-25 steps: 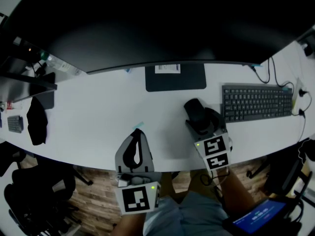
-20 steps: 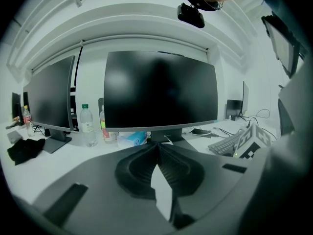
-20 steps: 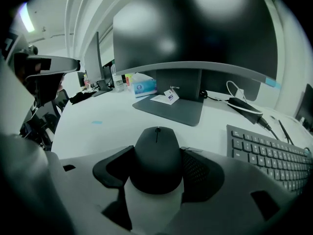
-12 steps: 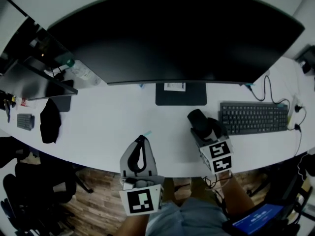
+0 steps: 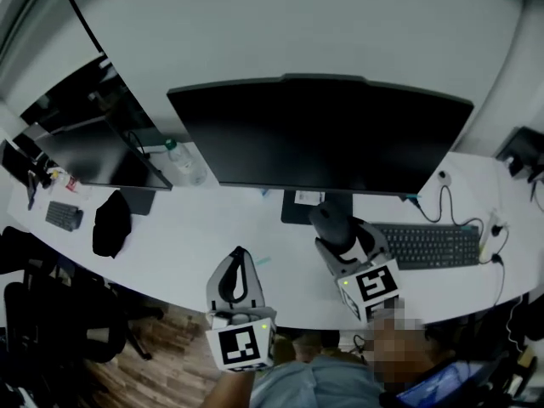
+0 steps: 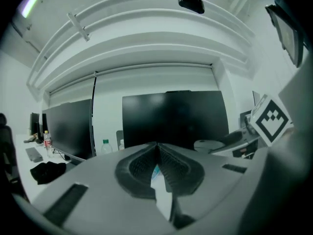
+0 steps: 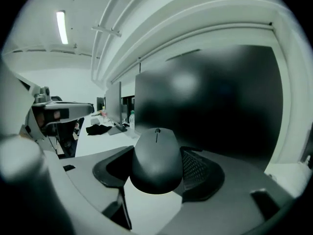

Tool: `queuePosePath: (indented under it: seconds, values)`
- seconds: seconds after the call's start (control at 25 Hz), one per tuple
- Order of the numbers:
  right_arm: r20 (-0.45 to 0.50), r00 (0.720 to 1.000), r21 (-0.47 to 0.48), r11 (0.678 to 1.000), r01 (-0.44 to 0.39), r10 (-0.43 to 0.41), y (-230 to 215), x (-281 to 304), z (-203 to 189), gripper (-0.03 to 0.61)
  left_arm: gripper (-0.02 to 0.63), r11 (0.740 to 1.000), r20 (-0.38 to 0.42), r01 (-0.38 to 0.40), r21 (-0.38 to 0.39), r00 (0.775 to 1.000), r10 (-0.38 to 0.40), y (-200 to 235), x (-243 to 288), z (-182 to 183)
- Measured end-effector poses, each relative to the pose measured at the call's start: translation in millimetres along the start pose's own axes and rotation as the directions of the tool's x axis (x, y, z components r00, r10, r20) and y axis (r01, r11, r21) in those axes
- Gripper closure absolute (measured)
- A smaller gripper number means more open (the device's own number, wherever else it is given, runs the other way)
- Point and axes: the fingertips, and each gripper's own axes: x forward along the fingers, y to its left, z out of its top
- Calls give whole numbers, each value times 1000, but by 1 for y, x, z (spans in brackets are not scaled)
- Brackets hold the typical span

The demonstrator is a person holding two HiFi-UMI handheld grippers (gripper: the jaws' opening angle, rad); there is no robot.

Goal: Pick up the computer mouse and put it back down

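Note:
The dark computer mouse point(image 7: 157, 160) is off the white desk point(image 5: 170, 253), held in front of the big monitor. My right gripper point(image 7: 156, 173) is shut on it, one black pad pressed against each side. In the head view the mouse point(image 5: 330, 222) sticks out ahead of the right gripper point(image 5: 340, 238), just below the monitor's lower edge. My left gripper point(image 5: 237, 257) hovers over the desk's near edge, to the left of the right one. Its jaws are shut with tips touching and nothing between them, which also shows in the left gripper view point(image 6: 157, 151).
A wide black monitor point(image 5: 323, 134) stands at the back on its base point(image 5: 310, 206). A black keyboard point(image 5: 429, 245) lies to the right, with cables point(image 5: 450, 189) behind it. On the left are a water bottle point(image 5: 183, 167), a second screen point(image 5: 93, 147), a black cloth point(image 5: 110, 223) and a small keypad point(image 5: 64, 215).
Both grippers have risen, the right one more. It has lifted the mouse off the desk, up toward the monitor. The head view has tilted up and now shows the whole monitor.

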Motion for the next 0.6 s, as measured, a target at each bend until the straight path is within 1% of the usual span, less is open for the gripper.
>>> queuePosePath:
  seconds: [0.12,0.24,0.4,0.6]
  values:
    - [63,998,-38,999,-20,22,10,-8,35,276,609,1000,41,-28,-2,999,28,11,-3,15]
    - [104,994,-79,996,-36,44,19,-12,59,276,609,999,80,-47,0,996,47,17,-8,28]
    - [130,989,-106,993,-60,73,31,-9,75,276,609,998,110,-67,7,992,66,24,-13,37]
    - [137,984,-129,987,-95,112,49,-2,83,276,609,995,123,-99,9,988,97,36,-22,41]
